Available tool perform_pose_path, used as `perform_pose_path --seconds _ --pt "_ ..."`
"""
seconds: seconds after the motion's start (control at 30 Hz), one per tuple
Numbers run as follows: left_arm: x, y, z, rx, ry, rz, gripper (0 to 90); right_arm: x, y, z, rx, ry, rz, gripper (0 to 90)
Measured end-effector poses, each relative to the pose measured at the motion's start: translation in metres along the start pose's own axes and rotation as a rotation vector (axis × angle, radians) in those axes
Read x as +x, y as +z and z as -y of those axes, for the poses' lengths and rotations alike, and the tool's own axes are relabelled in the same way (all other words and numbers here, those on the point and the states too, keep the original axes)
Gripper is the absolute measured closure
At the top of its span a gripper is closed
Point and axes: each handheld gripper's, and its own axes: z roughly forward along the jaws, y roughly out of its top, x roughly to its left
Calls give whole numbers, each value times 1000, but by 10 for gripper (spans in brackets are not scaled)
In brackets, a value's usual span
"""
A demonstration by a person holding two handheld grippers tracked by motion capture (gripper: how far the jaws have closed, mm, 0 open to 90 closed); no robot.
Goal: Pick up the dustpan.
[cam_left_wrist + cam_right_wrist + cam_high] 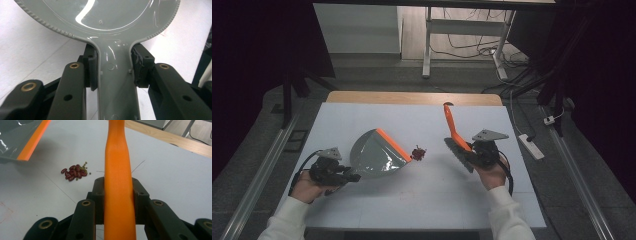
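Observation:
A grey dustpan [374, 154] with an orange lip lies on the white table, its lip facing right. My left gripper [343, 176] is shut on the dustpan's handle [116, 82], with a pad pressed against each side. A small heap of red and green beans [418, 152] sits just right of the orange lip, also seen as beans [75, 173] from the right gripper view. My right gripper [472, 152] is shut on the orange handle [118, 182] of a brush [455, 135], whose dark bristles rest on the table to the right of the beans.
The white table top [422, 200] has a wooden strip [412, 97] along its far edge. A white power strip [530, 145] lies on the floor at the right. Metal rails run along both sides, and a desk frame with cables stands beyond.

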Motion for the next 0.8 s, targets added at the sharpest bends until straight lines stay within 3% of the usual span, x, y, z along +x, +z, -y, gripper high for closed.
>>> perform_pose_path --seconds 0.8 --pt "-12 12 -3 107 45 76 621 6 29 -32 -32 -45 -9 702"
